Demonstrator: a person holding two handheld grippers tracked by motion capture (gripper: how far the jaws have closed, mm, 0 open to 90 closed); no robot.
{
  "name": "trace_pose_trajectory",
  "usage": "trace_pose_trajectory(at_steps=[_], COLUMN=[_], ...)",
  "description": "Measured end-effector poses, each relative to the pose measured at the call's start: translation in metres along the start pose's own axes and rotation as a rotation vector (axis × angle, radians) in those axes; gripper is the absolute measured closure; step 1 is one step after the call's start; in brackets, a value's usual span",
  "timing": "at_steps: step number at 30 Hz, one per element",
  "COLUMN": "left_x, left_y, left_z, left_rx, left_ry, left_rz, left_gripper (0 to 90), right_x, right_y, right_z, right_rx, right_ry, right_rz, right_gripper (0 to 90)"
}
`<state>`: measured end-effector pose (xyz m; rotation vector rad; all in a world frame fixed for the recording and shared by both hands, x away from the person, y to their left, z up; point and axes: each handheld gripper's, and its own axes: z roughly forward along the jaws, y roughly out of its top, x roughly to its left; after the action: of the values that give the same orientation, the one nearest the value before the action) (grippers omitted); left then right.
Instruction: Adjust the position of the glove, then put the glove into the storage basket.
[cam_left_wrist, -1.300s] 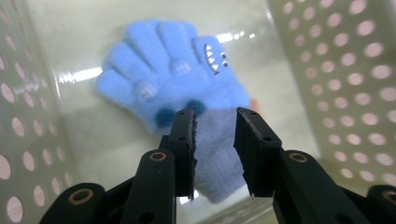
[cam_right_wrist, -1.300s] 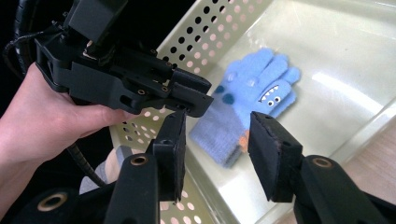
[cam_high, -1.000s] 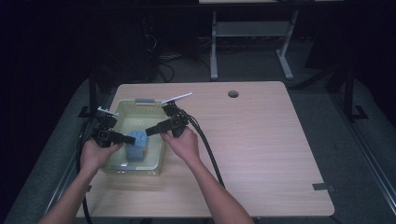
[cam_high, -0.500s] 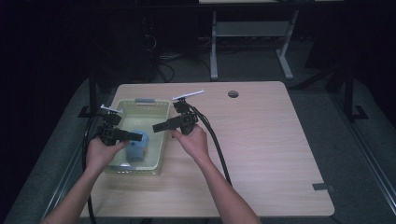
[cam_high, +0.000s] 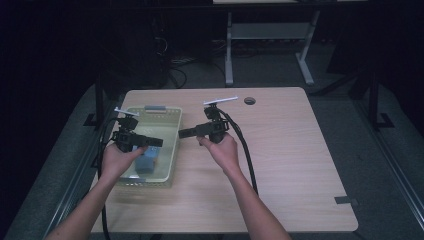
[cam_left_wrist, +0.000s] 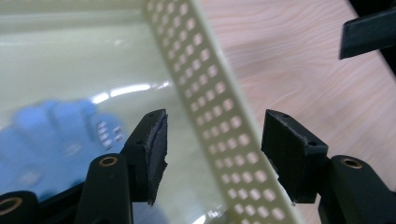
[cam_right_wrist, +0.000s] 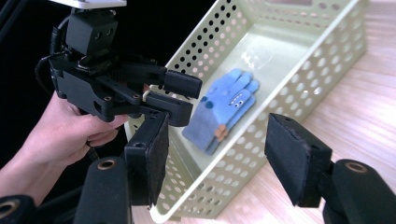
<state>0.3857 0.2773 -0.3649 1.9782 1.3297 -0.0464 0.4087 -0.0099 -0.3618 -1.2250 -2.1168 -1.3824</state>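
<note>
While blurred from the left gripper (cam_left_wrist: 212, 154), gloves (cam_right_wrist: 224, 109) show googly eyes.

Table (cam_high: 285, 160): light wood-grain top with rounded corners, filling the middle and lower part of the high view.
Cable hole (cam_high: 249, 100): small dark round opening near the table's far edge, just above the frame's centre.
Basket (cam_high: 172, 152): pale green perforated plastic tray standing on the table's left part, centre left of the frame, long side running away from the viewer.
Tape (cam_high: 346, 200): small grey strip lying flat near the table's lower right corner.
</note>
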Motion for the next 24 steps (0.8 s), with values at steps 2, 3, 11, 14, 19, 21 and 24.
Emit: trace_pose_trajectory(at_steps=[2, 3, 11, 14, 19, 21, 24], left_x=[-0.004, -0.006, -0.019, -0.024, -0.032, -0.034, -0.037], left_y=[0.002, 0.003, 0.008, 0.009, 0.011, 0.012, 0.012], left_z=[0.002, 0.003, 0.011, 0.014, 0.016, 0.017, 0.018], left_rx=[-0.001, 0.000, 0.017, 0.021, 0.016, 0.016, 0.015], left_ry=[-0.003, -0.006, -0.040, -0.049, -0.056, -0.060, -0.065], left_rz=[0.012, 0.015, 0.034, 0.047, 0.065, 0.070, 0.073], left_gripper=[39.4, 39.1, 35.8, 35.1, 34.2, 34.0, 33.9], right_x=[-0.002, -0.004, -0.023, -0.028, -0.035, -0.037, -0.038], right_y=[-0.001, -0.002, -0.011, -0.015, -0.020, -0.022, -0.024], right_z=[-0.008, -0.011, -0.031, -0.038, -0.050, -0.055, -0.062], right_rx=[-0.014, -0.017, -0.028, -0.034, -0.044, -0.041, -0.047], right_ry=[-0.001, -0.002, -0.033, -0.041, -0.054, -0.062, -0.069], right_rz=[0.009, 0.010, 0.036, 0.045, 0.060, 0.061, 0.059], right_gripper=[39.8, 39.5, 37.0, 36.9, 36.7, 36.6, 36.7])
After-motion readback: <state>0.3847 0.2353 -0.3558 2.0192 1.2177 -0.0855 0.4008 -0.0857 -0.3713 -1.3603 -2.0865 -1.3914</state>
